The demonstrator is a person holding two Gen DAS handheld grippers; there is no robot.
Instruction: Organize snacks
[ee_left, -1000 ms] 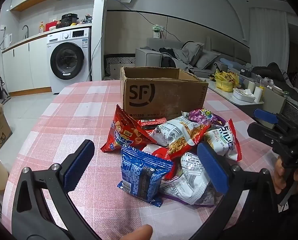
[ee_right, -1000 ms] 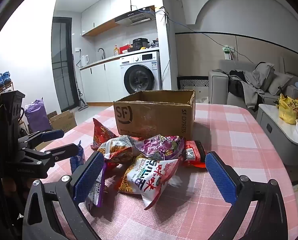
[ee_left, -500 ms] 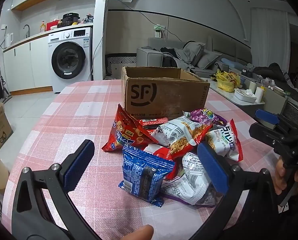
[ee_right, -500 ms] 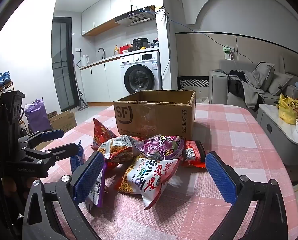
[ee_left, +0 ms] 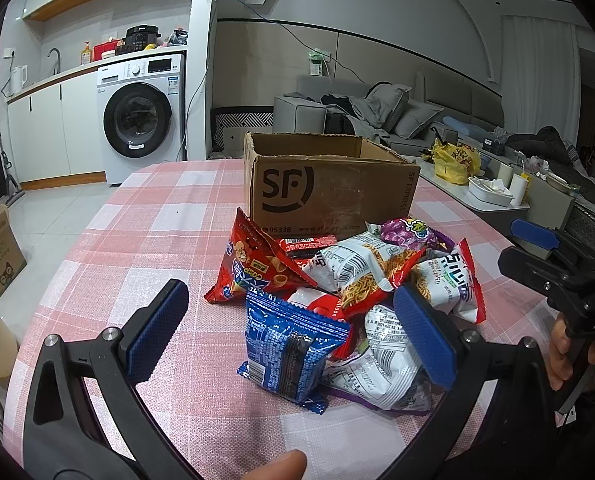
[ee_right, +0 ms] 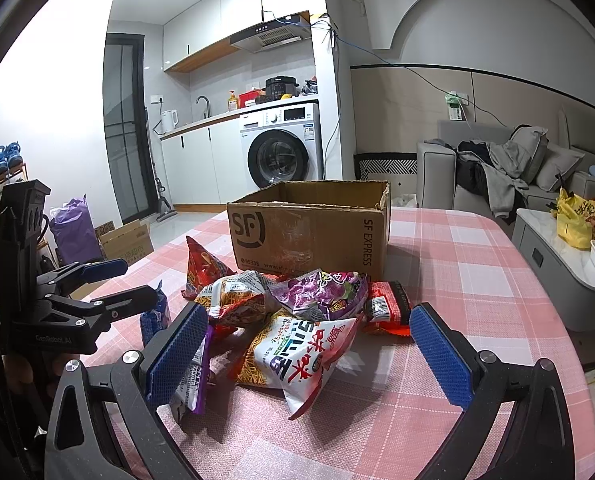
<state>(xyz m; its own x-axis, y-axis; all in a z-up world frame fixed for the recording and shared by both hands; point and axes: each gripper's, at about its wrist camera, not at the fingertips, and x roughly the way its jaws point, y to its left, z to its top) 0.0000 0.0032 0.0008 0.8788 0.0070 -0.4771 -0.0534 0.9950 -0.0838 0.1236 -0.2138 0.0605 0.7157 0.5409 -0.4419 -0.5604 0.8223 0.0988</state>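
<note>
A pile of snack bags lies on the pink checked tablecloth (ee_left: pixel 145 248) in front of an open SF cardboard box (ee_left: pixel 329 196). Nearest my left gripper (ee_left: pixel 291 336) is a blue packet (ee_left: pixel 289 344), with a red triangular bag (ee_left: pixel 253 268) and white noodle bags (ee_left: pixel 361 268) behind it. The left gripper is open and empty, its pads wide on either side of the blue packet. My right gripper (ee_right: pixel 309 356) is open and empty over a white and red bag (ee_right: pixel 297 356). A purple bag (ee_right: pixel 321 292) and the box (ee_right: pixel 309 232) lie beyond.
The right gripper shows at the right edge of the left wrist view (ee_left: pixel 557 272); the left gripper shows at the left of the right wrist view (ee_right: pixel 77 300). A washing machine (ee_left: pixel 141 120) and sofa (ee_left: pixel 377 116) stand beyond the table. A low side table (ee_right: pixel 557 264) stands at the right.
The left wrist view has crept slightly closer to the snack pile. The right gripper has barely moved. Both grippers stay open.
</note>
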